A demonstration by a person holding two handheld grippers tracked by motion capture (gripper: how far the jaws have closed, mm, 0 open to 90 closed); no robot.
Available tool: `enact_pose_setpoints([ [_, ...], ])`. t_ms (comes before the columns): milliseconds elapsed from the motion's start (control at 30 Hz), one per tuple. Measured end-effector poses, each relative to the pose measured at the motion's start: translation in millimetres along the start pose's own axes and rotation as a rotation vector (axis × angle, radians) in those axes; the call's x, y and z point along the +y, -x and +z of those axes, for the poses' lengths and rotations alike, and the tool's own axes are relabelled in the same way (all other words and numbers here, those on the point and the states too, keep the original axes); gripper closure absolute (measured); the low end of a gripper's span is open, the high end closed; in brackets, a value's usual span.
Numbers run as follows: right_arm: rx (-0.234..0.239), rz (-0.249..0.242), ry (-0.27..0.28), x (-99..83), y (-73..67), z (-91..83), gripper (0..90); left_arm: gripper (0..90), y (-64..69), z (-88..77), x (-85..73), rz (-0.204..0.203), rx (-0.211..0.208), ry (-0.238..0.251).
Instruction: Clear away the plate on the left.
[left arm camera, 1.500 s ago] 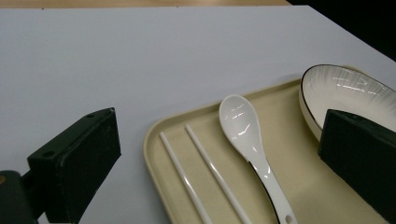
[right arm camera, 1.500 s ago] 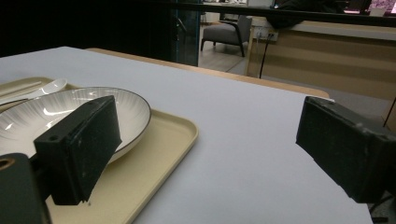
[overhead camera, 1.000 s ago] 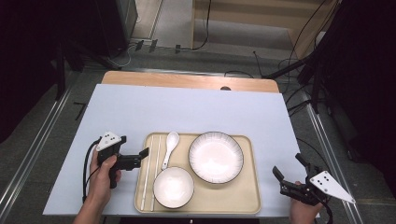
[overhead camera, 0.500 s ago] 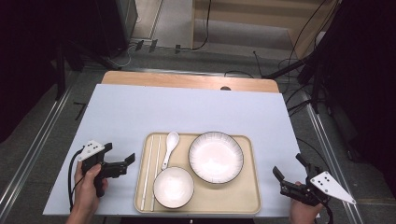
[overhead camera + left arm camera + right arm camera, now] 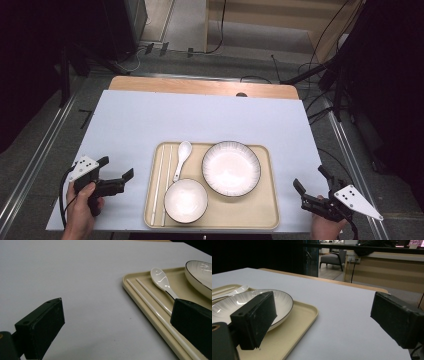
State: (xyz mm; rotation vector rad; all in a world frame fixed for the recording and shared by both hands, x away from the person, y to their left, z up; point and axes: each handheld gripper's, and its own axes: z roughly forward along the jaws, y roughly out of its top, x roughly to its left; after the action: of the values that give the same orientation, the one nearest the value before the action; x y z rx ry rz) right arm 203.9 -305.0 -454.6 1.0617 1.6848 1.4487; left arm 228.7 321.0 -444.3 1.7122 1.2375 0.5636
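Table (image 5: 150, 120): tray (image 5: 260, 212) holds bowls, spoon.

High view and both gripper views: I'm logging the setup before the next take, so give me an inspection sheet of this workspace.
Surface: pale blue-grey table top, wooden strip at far edge.
Job's things: beige rectangular tray holding large white ribbed bowl, small white bowl, white ceramic spoon, white chopsticks along its left side.
Clutter: nothing seen.
Grippers: left gripper open, left of tray; right gripper open, right of tray; both empty.
Cables: black cable from left gripper; more on floor.
Surroundings: dark room, metal rails.
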Motion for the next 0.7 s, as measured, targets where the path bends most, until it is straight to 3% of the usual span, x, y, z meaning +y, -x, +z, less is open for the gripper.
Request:
enact_pose_setpoints([
  [300, -0.018, 0.014, 0.002, -0.9, 4.7, -3.5, 6.5, 0.0, -13.3, -10.7, -2.5, 0.028, 0.042, 0.008],
  [700, -0.024, 0.009, -0.004, -1.1, 6.6, -4.4, 6.5, 0.0, -33.9, -26.6, -3.8, 0.013, 0.067, 0.037],
])
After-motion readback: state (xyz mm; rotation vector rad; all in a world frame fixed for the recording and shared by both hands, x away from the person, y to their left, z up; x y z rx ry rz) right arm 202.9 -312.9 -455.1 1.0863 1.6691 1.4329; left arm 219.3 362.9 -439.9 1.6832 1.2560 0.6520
